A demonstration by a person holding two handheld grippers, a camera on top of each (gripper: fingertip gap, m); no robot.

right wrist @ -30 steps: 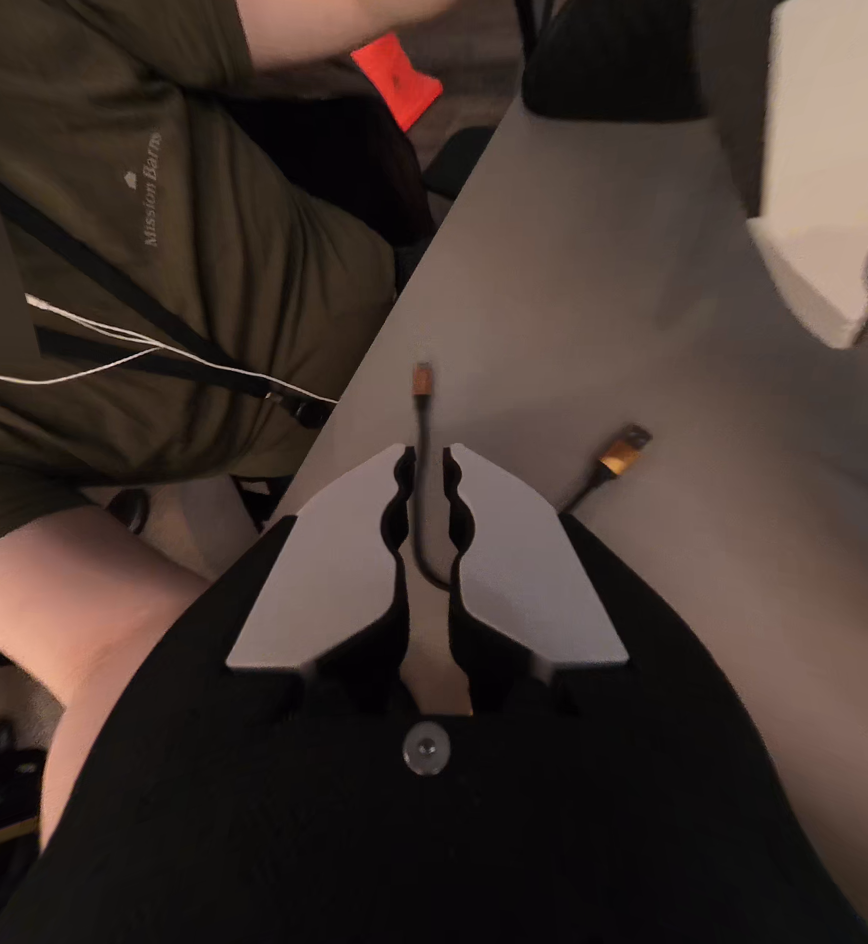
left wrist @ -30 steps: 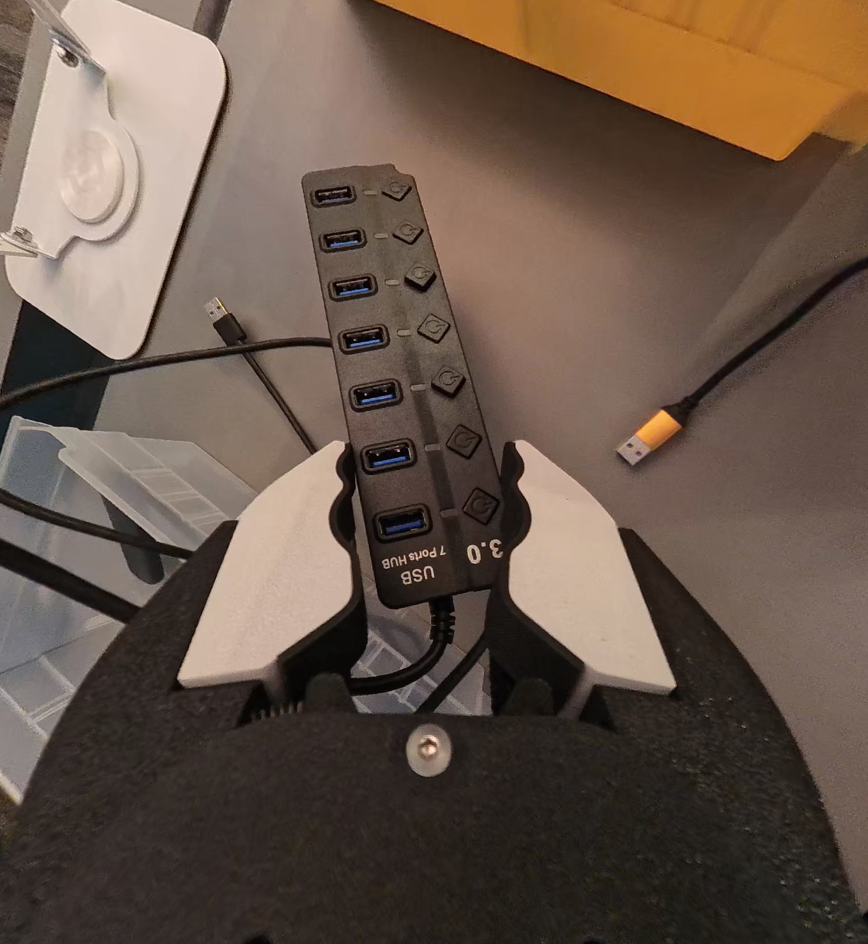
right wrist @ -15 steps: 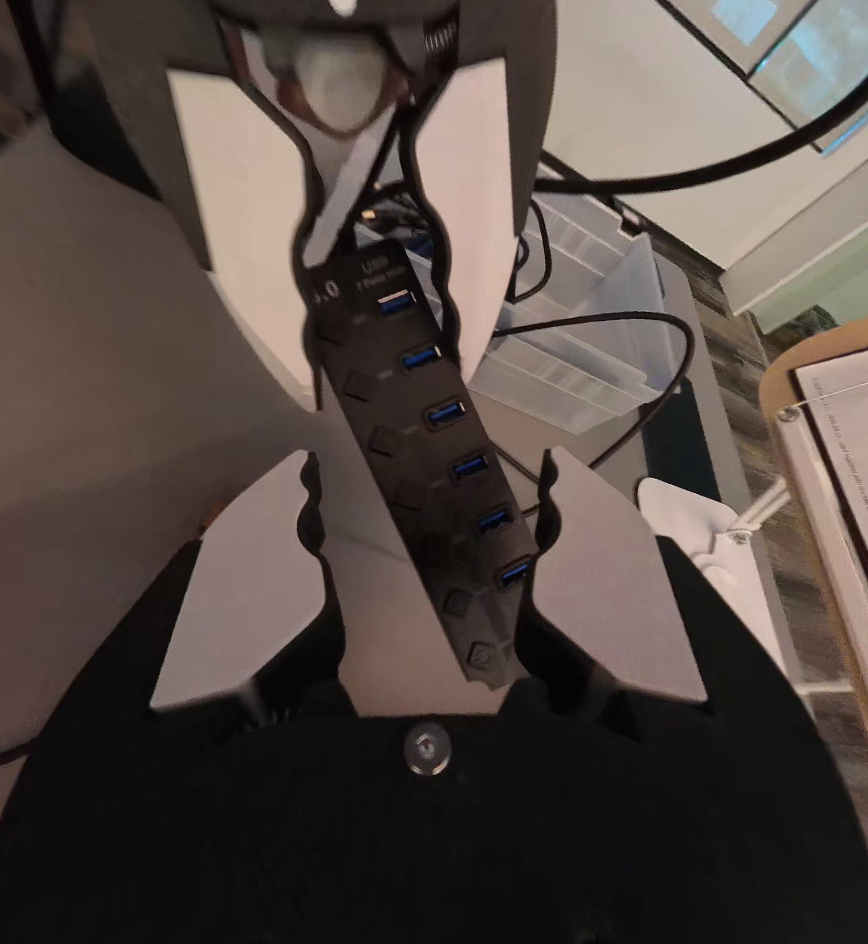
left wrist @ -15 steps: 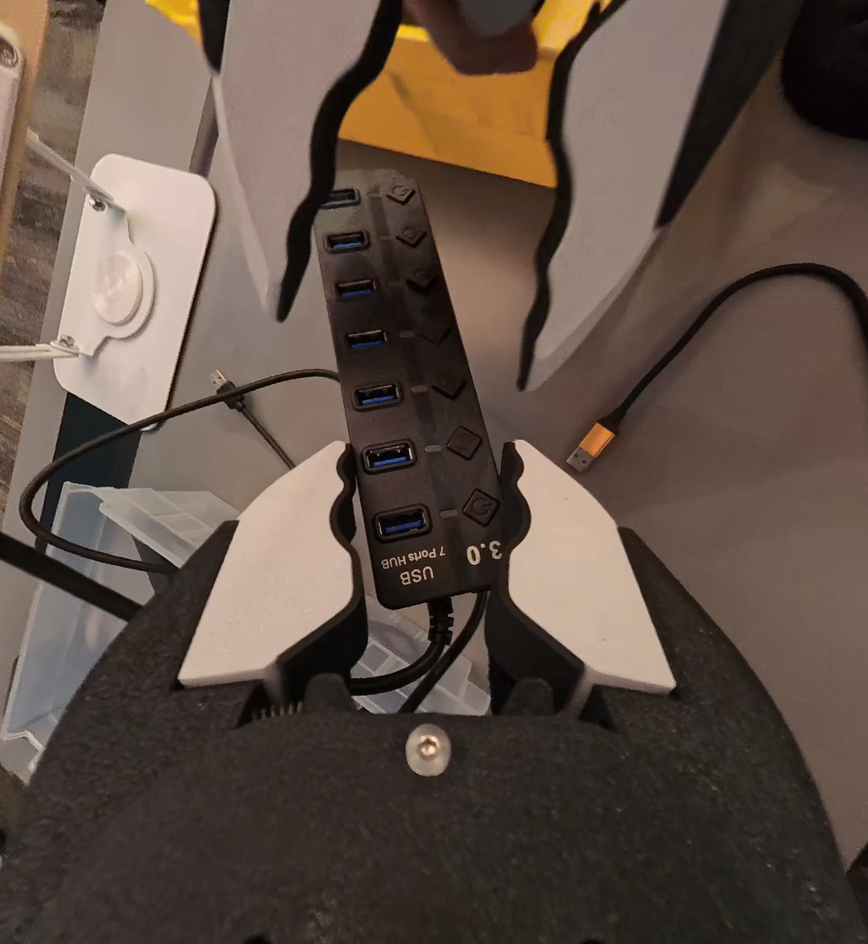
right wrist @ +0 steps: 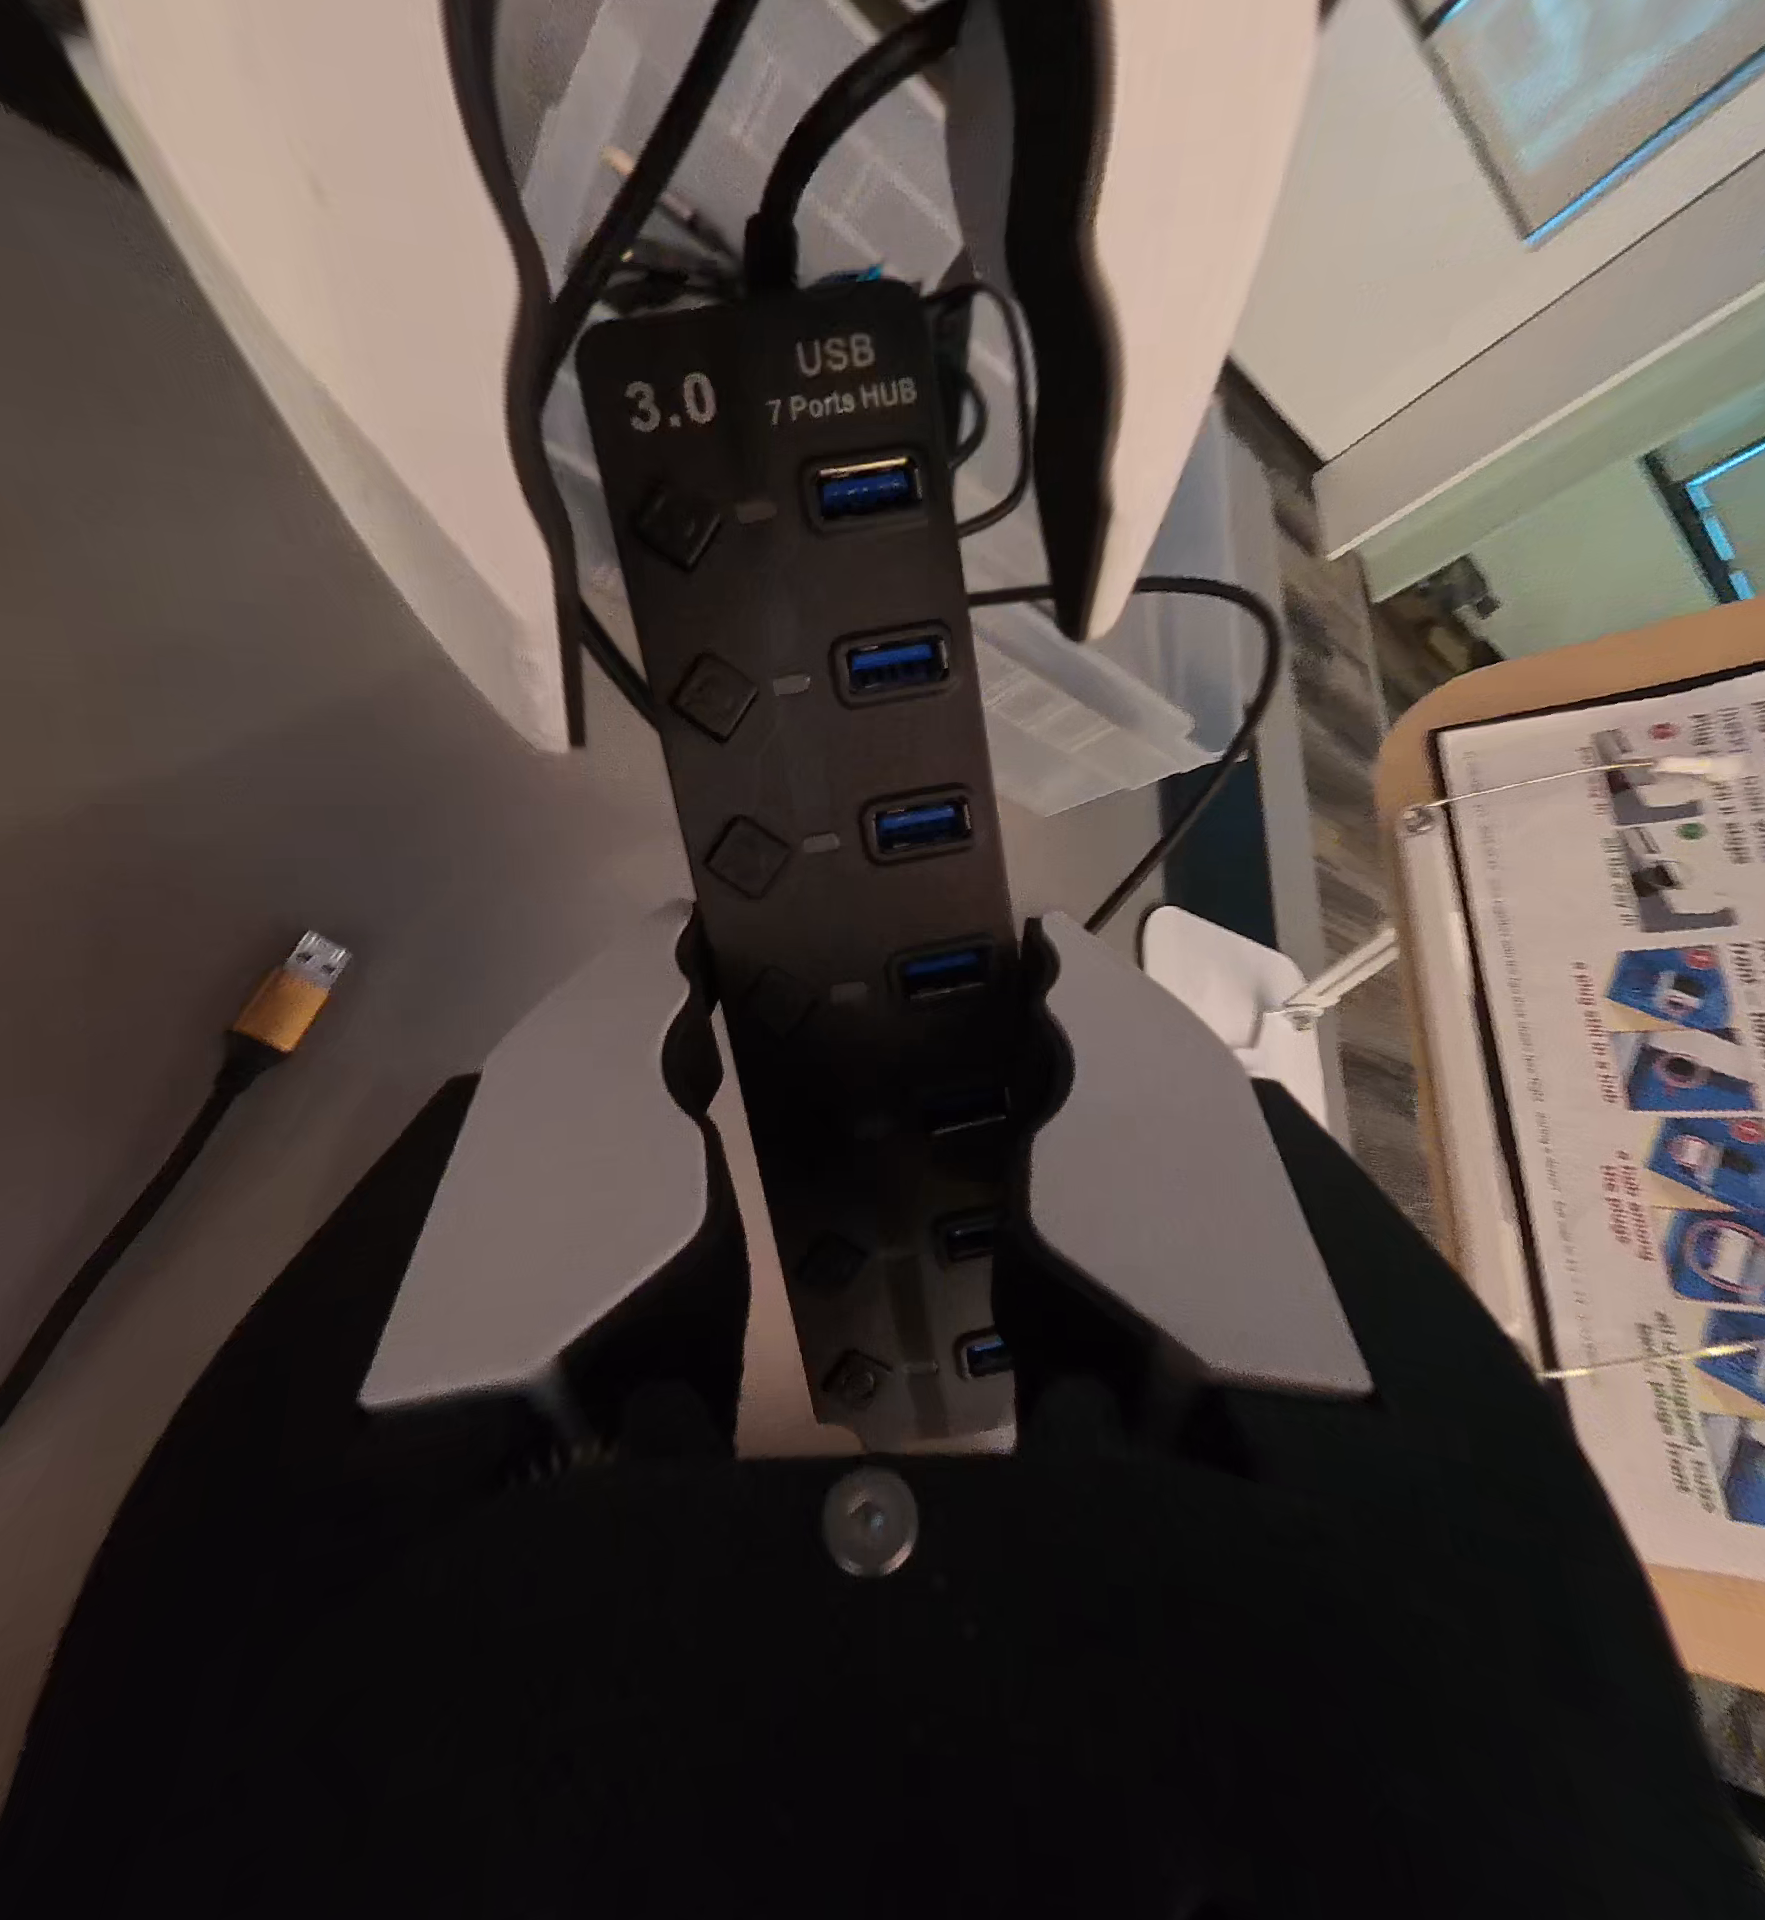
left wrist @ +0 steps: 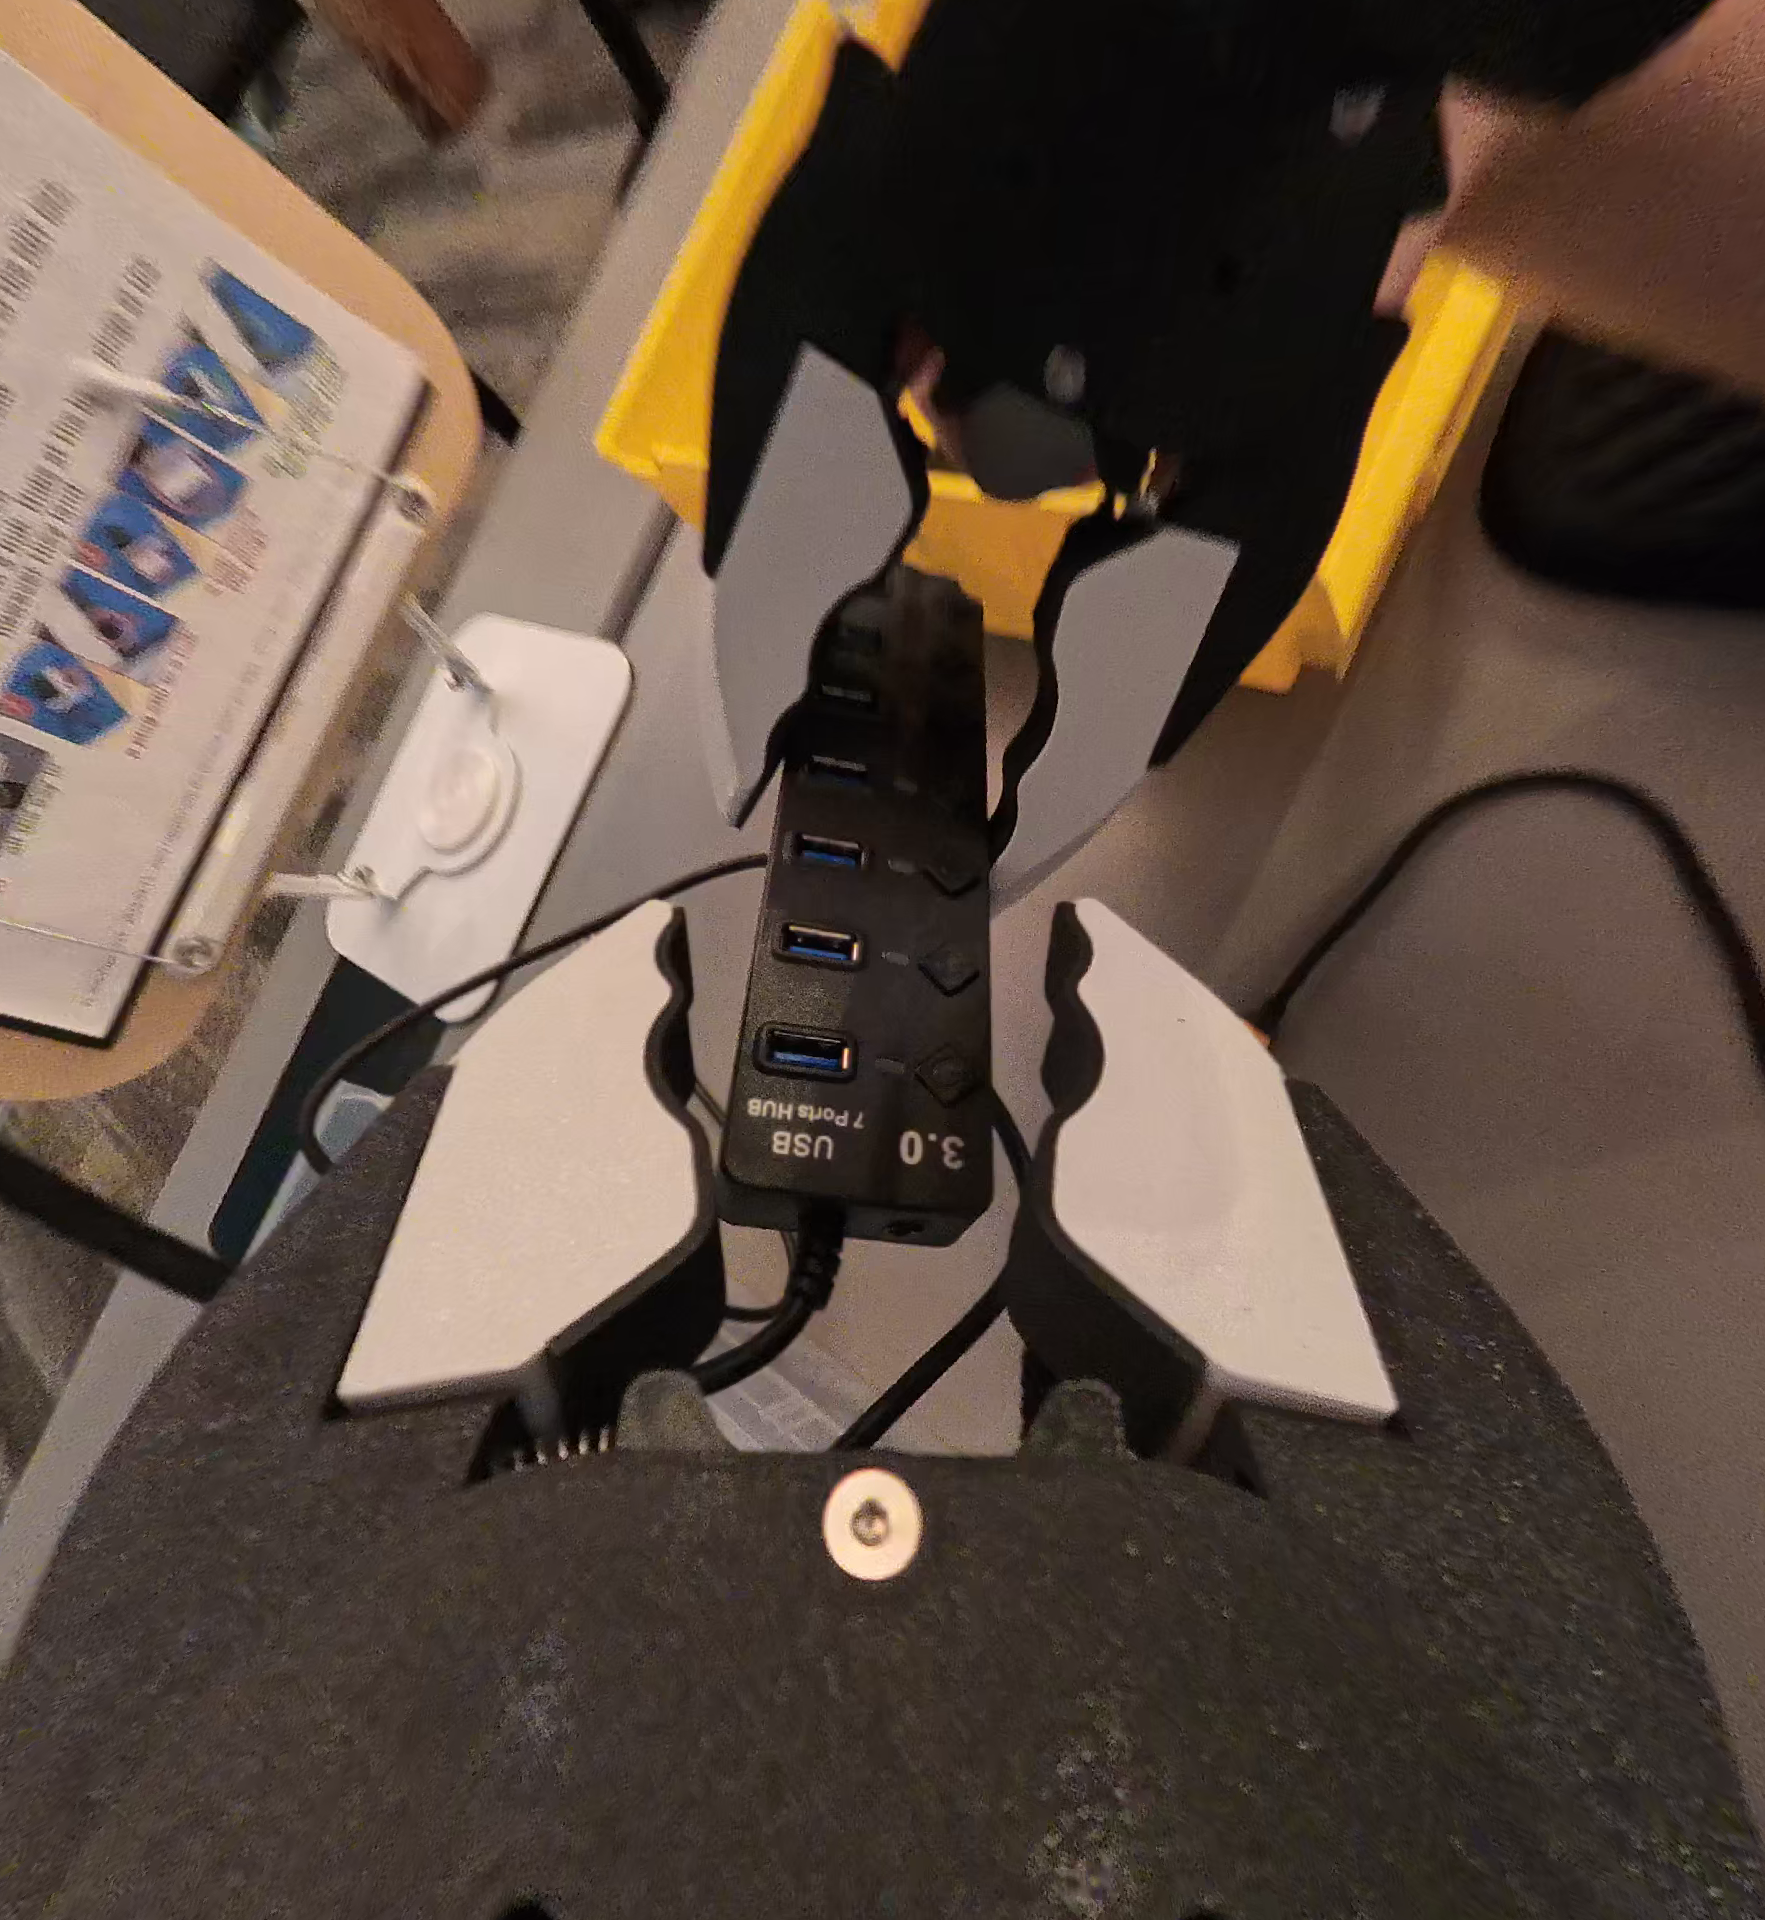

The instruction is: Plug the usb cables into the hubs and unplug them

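A black seven-port USB hub (left wrist: pixel 888 1018) with blue ports is held above the grey table. My left gripper (left wrist: pixel 867 925) is open around the hub's labelled end, with a gap on each side. My right gripper (right wrist: pixel 862 935) is shut on the hub's other end, and the hub (right wrist: pixel 805 623) runs forward between its fingers. The right gripper also shows in the left wrist view (left wrist: pixel 919 748), clamped on the far ports. An orange-tipped USB cable (right wrist: pixel 291 987) lies loose on the table beside the hub. The hub's own black cord (left wrist: pixel 805 1309) hangs between my left fingers.
A yellow bin (left wrist: pixel 712 312) stands behind the hub. A printed sheet on a wooden board (left wrist: pixel 130 571) rises on a white stand base (left wrist: pixel 483 790) at the table's edge. A clear plastic box (right wrist: pixel 1086 707) sits below the edge. A black cable (left wrist: pixel 1584 821) loops across the table. My right fingertips sit around 5 cm from my left ones.
My right gripper left the thin cable, swung round to the hub's far end and closed on it. My left gripper, shut on the hub before, has opened.
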